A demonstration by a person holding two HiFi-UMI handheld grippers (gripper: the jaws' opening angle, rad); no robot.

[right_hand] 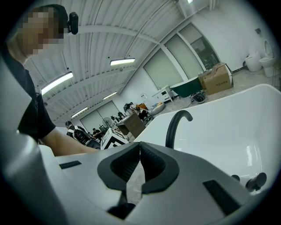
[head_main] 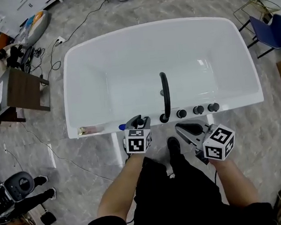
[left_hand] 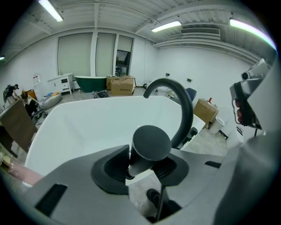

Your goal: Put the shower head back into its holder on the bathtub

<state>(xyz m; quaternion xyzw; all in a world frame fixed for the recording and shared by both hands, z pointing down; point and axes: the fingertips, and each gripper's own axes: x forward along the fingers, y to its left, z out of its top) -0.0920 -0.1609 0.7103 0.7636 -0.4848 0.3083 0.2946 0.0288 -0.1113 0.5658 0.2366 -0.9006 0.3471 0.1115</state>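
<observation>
A dark, round-faced shower head (left_hand: 151,143) is clamped centre-frame in the left hand-held gripper (left_hand: 142,161); the right hand-held gripper (right_hand: 140,151) is closed, empty.

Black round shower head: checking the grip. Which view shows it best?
Left gripper view: the black round shower head sits close-up, clamped between the jaws. Head view shows only a dark bit in the left gripper; right gripper view misses it.

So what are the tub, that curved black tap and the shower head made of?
Bathtub: glossy white, with soft light reflections on its inner walls. It looks like acrylic or enamel, but I cannot tell which.
Curved tap: a smooth matt black tube, probably coated metal.
Shower head: a dull dark grey face with no shine. It could be plastic or coated metal; the look leaves it open.
</observation>
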